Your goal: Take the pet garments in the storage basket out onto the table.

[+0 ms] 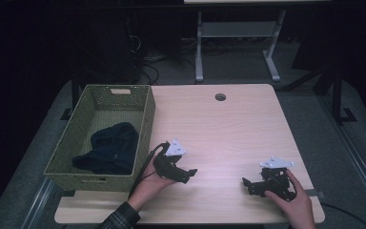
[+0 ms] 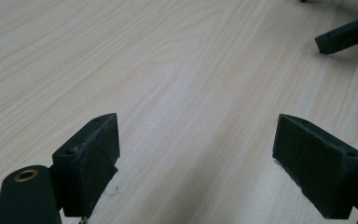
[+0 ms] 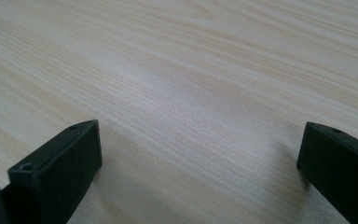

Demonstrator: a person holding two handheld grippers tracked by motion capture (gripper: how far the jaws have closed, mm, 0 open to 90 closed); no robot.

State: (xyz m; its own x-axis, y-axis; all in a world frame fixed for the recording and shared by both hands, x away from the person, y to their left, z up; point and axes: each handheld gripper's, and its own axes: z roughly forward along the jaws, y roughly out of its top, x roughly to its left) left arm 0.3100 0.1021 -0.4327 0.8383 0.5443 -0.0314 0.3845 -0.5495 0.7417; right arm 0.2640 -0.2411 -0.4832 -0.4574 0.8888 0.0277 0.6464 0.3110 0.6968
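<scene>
Pale wood worktop [image 1: 228, 124] lies bare under both my claws. At the left of the frame the dark garment [image 1: 109, 148] sits bundled in the green woven basket [image 1: 145, 119]. My left claw [image 1: 187, 173] is released beside it; lower right, my right claw [image 1: 248, 183] gapes too. I'd reach in, pinching a raised fold.

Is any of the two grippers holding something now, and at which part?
Nothing is held. The left gripper and the right gripper are both open over the bare table.

One basket [image 1: 145, 119], perhaps one dark garment [image 1: 109, 148], two tools [image 1: 187, 174] [image 1: 248, 185].
</scene>
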